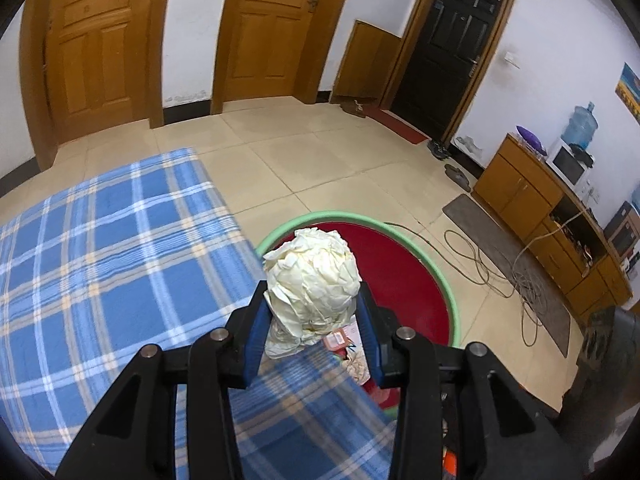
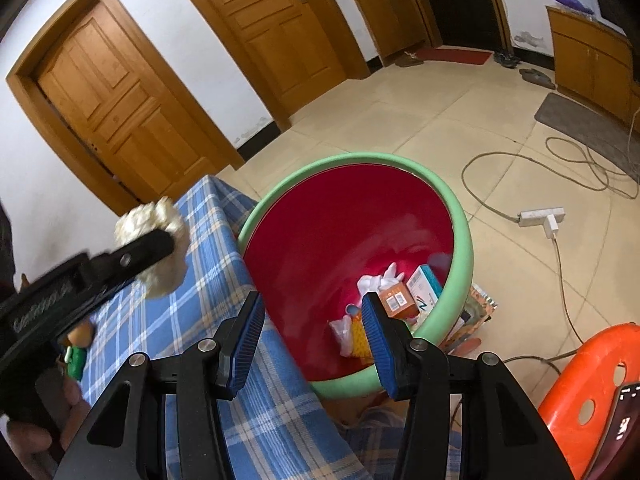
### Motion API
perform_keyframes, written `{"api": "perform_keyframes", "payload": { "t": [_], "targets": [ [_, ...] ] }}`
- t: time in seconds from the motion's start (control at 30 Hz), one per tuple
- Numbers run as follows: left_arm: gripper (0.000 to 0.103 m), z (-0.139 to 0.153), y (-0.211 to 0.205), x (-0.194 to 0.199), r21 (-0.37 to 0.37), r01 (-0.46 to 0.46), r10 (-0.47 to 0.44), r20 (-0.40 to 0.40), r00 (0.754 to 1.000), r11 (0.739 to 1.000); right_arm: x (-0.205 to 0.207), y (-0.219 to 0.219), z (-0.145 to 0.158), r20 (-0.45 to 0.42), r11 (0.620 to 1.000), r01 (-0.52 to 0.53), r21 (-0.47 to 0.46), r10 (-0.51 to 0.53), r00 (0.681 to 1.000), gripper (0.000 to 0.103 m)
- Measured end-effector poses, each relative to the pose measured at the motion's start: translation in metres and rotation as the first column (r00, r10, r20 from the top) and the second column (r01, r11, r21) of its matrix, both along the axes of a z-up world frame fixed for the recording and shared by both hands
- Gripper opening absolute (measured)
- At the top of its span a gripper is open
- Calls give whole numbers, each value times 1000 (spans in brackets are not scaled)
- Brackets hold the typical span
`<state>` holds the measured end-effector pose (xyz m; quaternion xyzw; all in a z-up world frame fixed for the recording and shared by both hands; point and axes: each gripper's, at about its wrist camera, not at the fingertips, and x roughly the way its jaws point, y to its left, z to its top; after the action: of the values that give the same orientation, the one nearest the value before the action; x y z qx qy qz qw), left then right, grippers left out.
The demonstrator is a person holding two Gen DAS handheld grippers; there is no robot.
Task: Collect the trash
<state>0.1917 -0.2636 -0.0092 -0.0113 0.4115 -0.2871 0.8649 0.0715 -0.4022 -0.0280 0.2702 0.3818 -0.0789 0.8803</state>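
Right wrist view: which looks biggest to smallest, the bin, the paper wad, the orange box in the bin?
1. Bin, by far.
2. Paper wad, though it sits nearer the camera than the box, which inflates it.
3. Orange box.

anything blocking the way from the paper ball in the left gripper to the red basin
Nothing visible does. The left gripper holds the crumpled paper ball above the edge of the blue plaid cloth, with the basin's green rim just beyond and its mouth open.
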Motion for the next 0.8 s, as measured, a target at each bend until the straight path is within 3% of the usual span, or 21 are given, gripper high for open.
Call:
{"api": "perform_keyframes", "payload": {
  "t": [0.07,0.13,0.2,0.27,0.8],
  "targets": [
    [40,0,-9,1,3,22,-22,6,1000,1000,-2,-1,0,2,1000,-2,1,2,1000,52],
    [47,0,-14,1,12,22,-22,17,1000,1000,-4,-2,-1,2,1000,-3,3,3,1000,52],
    [60,0,-19,2,20,14,-14,26,1000,1000,-5,-4,-2,-1,1000,-2,6,2,1000,52],
    [64,1,-21,3,18,7,-7,25,1000,1000,-6,-7,-3,-4,1000,0,10,0,1000,52],
    [65,8,31,-24,48,-89,89,1,996,995,-20,17,14,41,998,-53,-15,54,998,57]
  ]
}}
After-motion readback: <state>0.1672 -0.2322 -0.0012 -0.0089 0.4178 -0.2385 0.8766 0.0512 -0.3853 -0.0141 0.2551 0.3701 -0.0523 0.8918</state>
